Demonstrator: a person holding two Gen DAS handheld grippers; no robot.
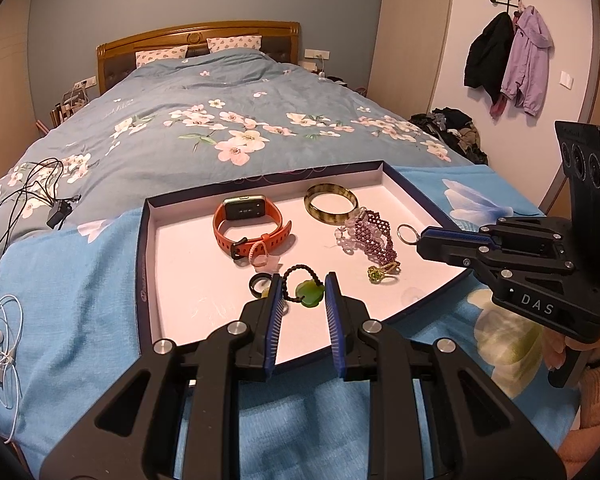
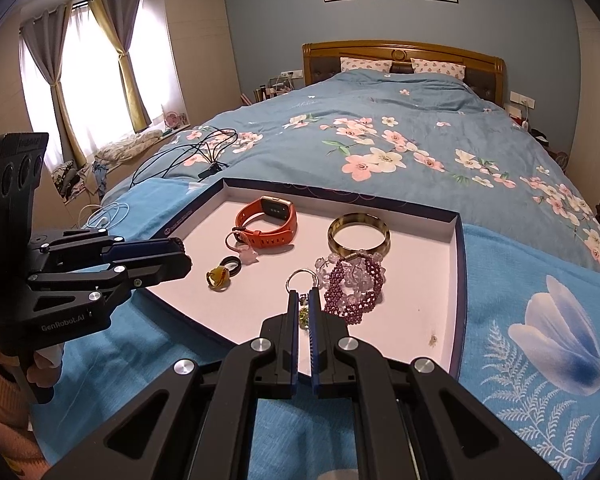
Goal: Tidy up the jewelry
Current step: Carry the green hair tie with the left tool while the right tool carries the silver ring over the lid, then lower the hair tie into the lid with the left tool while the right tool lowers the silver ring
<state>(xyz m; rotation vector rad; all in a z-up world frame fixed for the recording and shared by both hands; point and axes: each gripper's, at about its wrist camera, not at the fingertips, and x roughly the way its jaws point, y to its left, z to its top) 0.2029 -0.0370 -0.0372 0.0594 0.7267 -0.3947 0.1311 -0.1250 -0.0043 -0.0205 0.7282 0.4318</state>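
A shallow tray [image 1: 142, 240] [image 2: 460, 280] on the bed holds an orange watch [image 1: 244, 220] [image 2: 268, 220], a brown bangle [image 1: 328, 219] [image 2: 332, 236], a purple bead bracelet [image 1: 374, 232] [image 2: 352, 288], a metal key ring [image 1: 400, 229] [image 2: 300, 270], a small green ring [image 1: 376, 277] [image 2: 304, 314] and a black ring [image 1: 252, 282] [image 2: 240, 268]. My left gripper [image 1: 304, 280] [image 2: 186, 258] sits low over the tray's near left part, its pads closed against a green pendant [image 1: 310, 294] and its black beaded cord. My right gripper [image 2: 303, 294] [image 1: 420, 238] is shut with its tips right beside the key ring; the green ring shows below its fingers.
The tray rests on a light blue flowered blanket [image 1: 80, 280] [image 2: 540, 340] at the foot of the bed. Black cables [image 1: 28, 188] [image 2: 204, 152] and white earphones [image 1: 0, 336] lie to the left. A person's hand [image 1: 580, 344] [image 2: 40, 360] holds each gripper's handle.
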